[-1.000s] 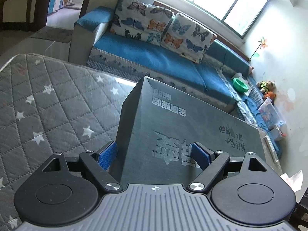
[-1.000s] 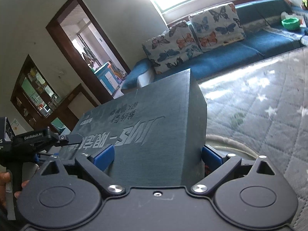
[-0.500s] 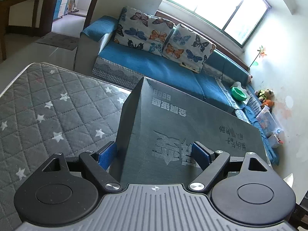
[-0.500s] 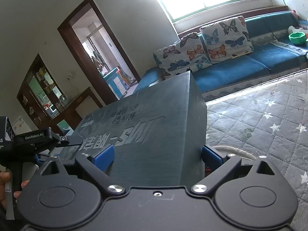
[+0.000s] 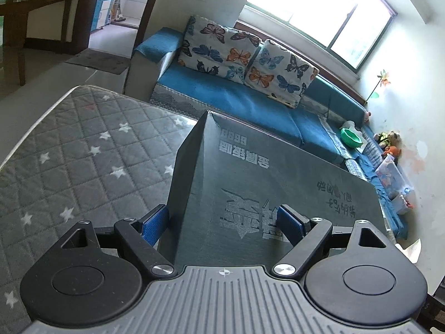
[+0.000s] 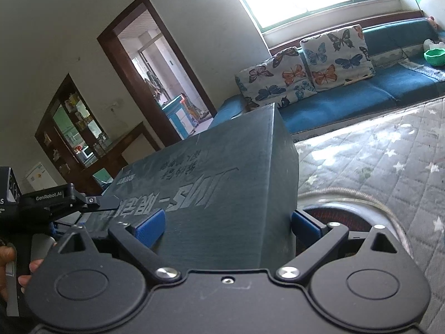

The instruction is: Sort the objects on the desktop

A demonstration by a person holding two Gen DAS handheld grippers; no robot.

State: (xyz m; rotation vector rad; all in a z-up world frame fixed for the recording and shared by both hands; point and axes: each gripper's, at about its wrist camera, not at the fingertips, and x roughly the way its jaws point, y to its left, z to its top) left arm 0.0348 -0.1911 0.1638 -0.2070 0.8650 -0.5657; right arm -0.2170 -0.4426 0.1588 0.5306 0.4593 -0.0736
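Note:
A large dark grey box (image 5: 267,183) with pale printed lettering is held up above the table between both grippers. My left gripper (image 5: 224,222) is shut on one end of it, blue pads against its sides. My right gripper (image 6: 226,224) is shut on the other end of the same box (image 6: 217,189). The left gripper's body also shows at the left edge of the right wrist view (image 6: 50,203), with the person's hand below it. The box's underside is hidden.
A table with a grey quilted star-pattern cover (image 5: 69,161) lies below. A round dark object with a red grille (image 6: 342,220) sits on it under the box's right end. A blue sofa (image 5: 250,103) with butterfly cushions stands behind.
Both grippers have lifted the box higher. More of the quilted table and the room shows around it. The grips on the box have not changed.

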